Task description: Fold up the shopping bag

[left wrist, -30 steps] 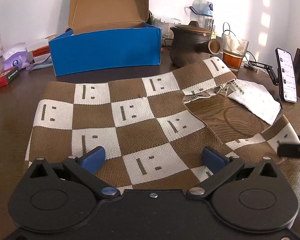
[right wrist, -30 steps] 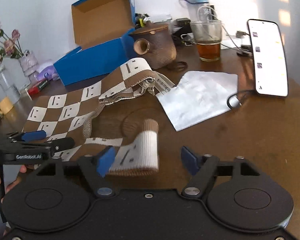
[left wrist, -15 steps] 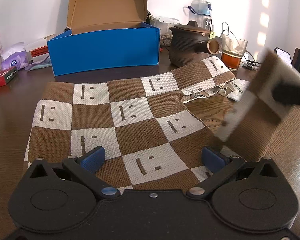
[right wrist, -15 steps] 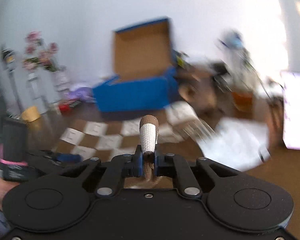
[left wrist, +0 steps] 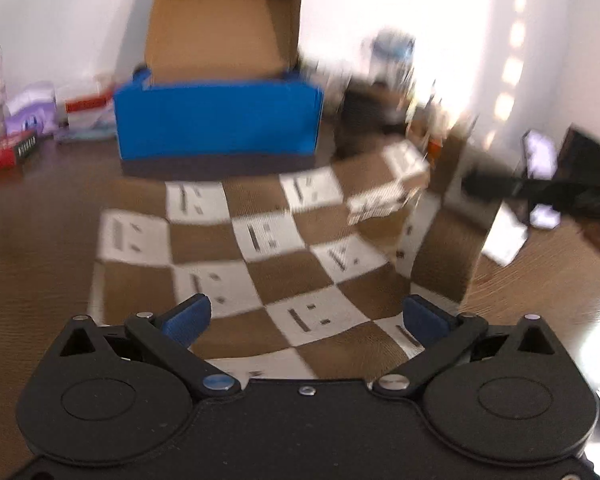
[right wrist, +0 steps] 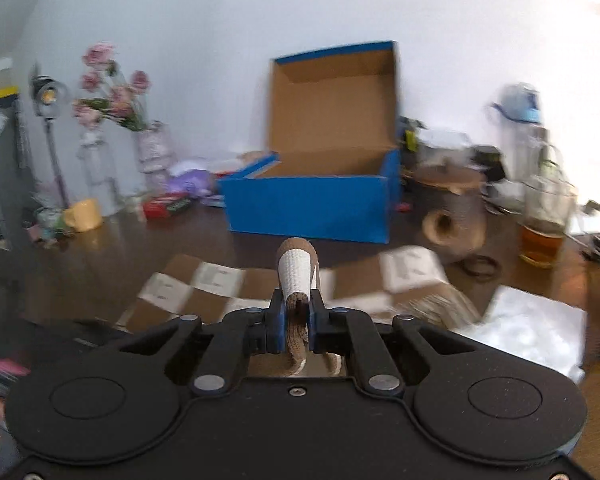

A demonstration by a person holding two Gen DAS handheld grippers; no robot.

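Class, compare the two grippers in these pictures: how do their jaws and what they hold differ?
The left gripper has its jaws wide apart, gripping nothing, over the bag; the right gripper is shut on the bag's handle. The left's fabric lies flat; the right's handle is lifted. Both have black bodies with blue pads.

Your brown and white checkered knitted shopping bag (left wrist: pixel 260 256) lies mostly flat on the dark wooden table (left wrist: pixel 40 240); each white square carries a small face made of dark dashes; the body of the bag spreads in front of the blue cardboard box (left wrist: pixel 220 124), close to its front wall. One knitted handle strap (right wrist: pixel 298 272) is lifted off the table and stands up as a narrow folded loop, white on the front and brown at the top; in the left wrist view this raised strap (left wrist: pixel 444 248) rises at the right side of the bag; the other strap (left wrist: pixel 396 176) lies near it, blurred.
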